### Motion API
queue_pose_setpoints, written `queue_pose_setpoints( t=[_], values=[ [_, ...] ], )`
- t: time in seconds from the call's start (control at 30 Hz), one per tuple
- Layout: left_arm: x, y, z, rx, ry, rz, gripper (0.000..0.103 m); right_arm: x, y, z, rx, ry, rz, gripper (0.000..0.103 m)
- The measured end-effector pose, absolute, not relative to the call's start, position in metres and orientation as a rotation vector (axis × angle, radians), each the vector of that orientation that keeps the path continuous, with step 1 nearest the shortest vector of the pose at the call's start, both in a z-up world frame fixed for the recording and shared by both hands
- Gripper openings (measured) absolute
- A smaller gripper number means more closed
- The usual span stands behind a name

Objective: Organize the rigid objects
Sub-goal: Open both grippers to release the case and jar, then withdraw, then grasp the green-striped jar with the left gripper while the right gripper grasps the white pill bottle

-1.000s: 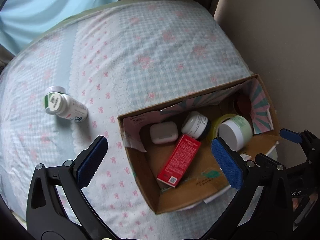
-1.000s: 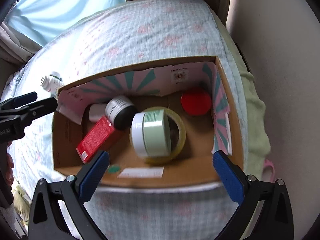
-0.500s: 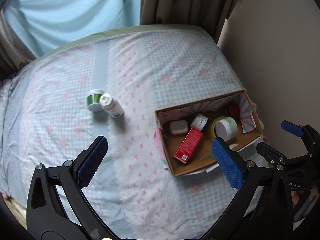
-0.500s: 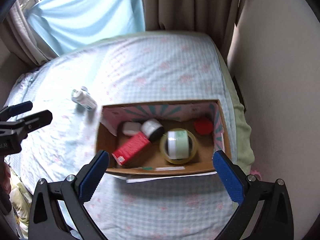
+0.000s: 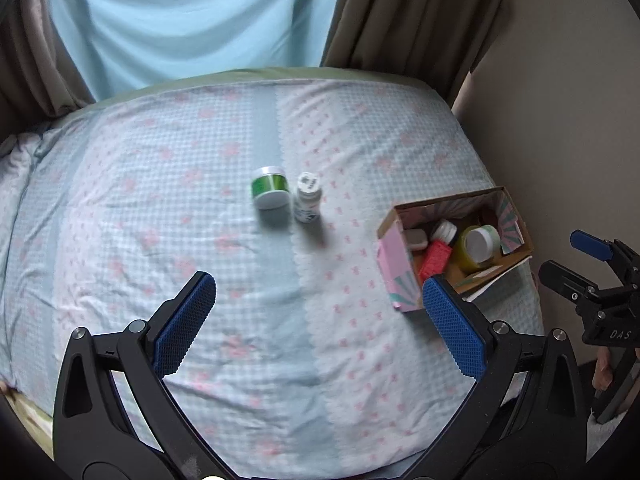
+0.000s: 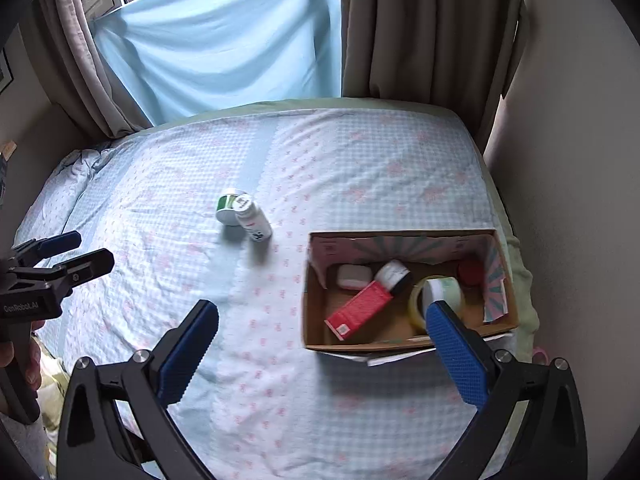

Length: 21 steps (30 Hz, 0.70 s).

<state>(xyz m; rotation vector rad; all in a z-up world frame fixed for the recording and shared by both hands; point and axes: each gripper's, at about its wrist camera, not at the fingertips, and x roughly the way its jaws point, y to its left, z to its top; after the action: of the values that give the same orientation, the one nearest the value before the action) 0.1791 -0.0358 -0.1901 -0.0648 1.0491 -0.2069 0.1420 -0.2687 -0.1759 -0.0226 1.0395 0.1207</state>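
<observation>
I've got my left gripper (image 5: 316, 320) spread wide over the bed (image 5: 200, 240), holding nothing. Mid-bed lie 2 strays: round green-banded white jar (image 5: 271, 193), white pill bottle (image 5: 307, 197). Open cardboard box (image 6: 316, 320) sits at the right edge; right gripper (image 6: 324, 348) wide, empty.

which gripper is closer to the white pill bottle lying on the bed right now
Left, probably. The left gripper faces the white pill bottle nearly head-on, fingers open. The right gripper sits off by the cardboard box, with the bottle up to its left.
</observation>
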Motion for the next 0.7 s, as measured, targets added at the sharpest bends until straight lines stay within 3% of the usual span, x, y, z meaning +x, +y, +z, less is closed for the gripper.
queue_pose_setpoints(
  t=[0.37,0.7],
  values=[
    [0.232,0.088,-0.197,0.064,1.015,-0.329,0.103,0.152,-0.158,-0.177,0.041,0.984,0.04,0.103],
    [0.32,0.083,-0.264,0.315,1.029,-0.546,0.103,0.197,-0.114,-0.221,-0.018,0.96,0.008,0.103]
  ],
)
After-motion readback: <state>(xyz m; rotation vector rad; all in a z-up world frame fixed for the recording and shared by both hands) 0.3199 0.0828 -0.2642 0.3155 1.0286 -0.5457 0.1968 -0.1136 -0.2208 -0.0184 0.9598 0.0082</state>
